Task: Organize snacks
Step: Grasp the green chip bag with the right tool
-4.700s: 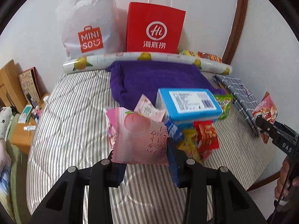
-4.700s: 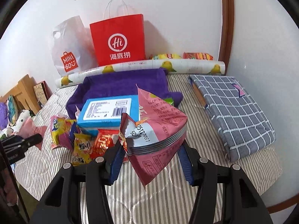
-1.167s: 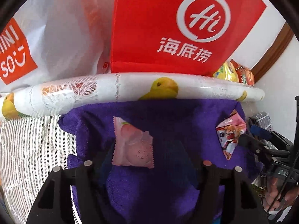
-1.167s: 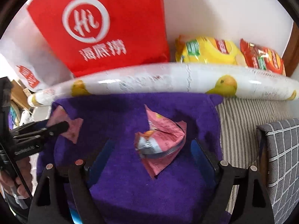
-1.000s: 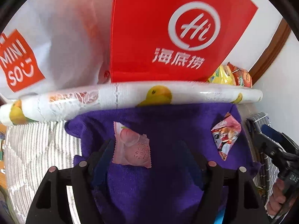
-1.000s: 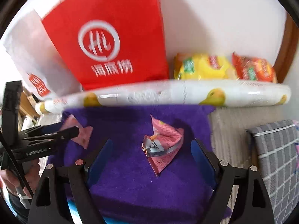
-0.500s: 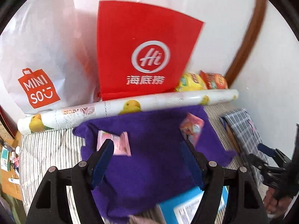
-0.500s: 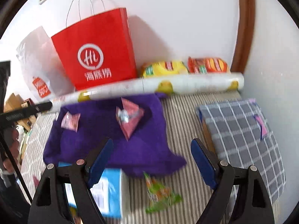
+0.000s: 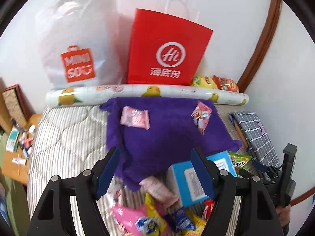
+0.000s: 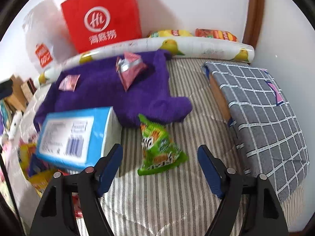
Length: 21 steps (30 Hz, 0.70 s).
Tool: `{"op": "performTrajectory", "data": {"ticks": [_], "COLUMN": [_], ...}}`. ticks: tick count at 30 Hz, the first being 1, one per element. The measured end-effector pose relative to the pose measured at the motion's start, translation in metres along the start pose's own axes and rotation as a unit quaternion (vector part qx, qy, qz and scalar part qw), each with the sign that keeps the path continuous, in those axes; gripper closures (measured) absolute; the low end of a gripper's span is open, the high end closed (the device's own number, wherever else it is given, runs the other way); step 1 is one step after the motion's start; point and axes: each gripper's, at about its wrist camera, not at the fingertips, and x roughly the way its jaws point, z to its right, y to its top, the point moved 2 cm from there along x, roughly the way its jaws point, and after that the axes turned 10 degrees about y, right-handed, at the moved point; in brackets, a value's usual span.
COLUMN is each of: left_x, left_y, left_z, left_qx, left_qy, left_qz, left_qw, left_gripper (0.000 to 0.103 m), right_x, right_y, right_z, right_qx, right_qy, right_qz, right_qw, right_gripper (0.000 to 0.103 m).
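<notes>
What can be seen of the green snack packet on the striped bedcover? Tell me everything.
The green snack packet is a small, glossy, crinkled pouch, bright green with orange patches and black-and-white lettering too blurred to read. It looks sealed and lies flat on the striped bedcover, lengthwise away from the camera. Its far end touches or slips just under the edge of the purple towel. The blue box lies close beside it, apart. The right tongs are closing above it, not touching it.
</notes>
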Motion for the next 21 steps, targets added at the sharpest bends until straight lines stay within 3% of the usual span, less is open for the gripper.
{"op": "performTrajectory", "data": {"ticks": [6, 12, 16, 18, 21], "left_x": [-0.008, -0.01, -0.01, -0.011, -0.01], "left_y": [-0.029, -0.058, -0.072, -0.077, -0.085], "left_z": [-0.02, -0.036, -0.043, -0.045, -0.045], "left_qx": [-0.025, -0.046, -0.058, -0.061, -0.066], "left_qy": [0.026, 0.038, 0.036, 0.035, 0.032], "left_qz": [-0.011, -0.022, -0.028, -0.029, -0.032], "left_qw": [0.9993, 0.998, 0.9973, 0.9971, 0.9968], "left_gripper": [0.03, 0.03, 0.03, 0.03, 0.03], "right_x": [0.013, 0.03, 0.039, 0.035, 0.027], "right_y": [-0.005, -0.005, -0.006, -0.007, -0.009], "right_z": [0.007, 0.009, 0.01, 0.008, 0.006], "right_qx": [0.003, -0.018, -0.029, -0.035, -0.038], "right_qy": [0.015, 0.006, 0.011, 0.007, 0.005], "right_qz": [0.007, -0.001, -0.012, -0.005, 0.003], "right_qw": [1.0, 1.0, 0.999, 0.999, 0.999], "right_gripper": [0.035, 0.035, 0.049, 0.061, 0.062]}}
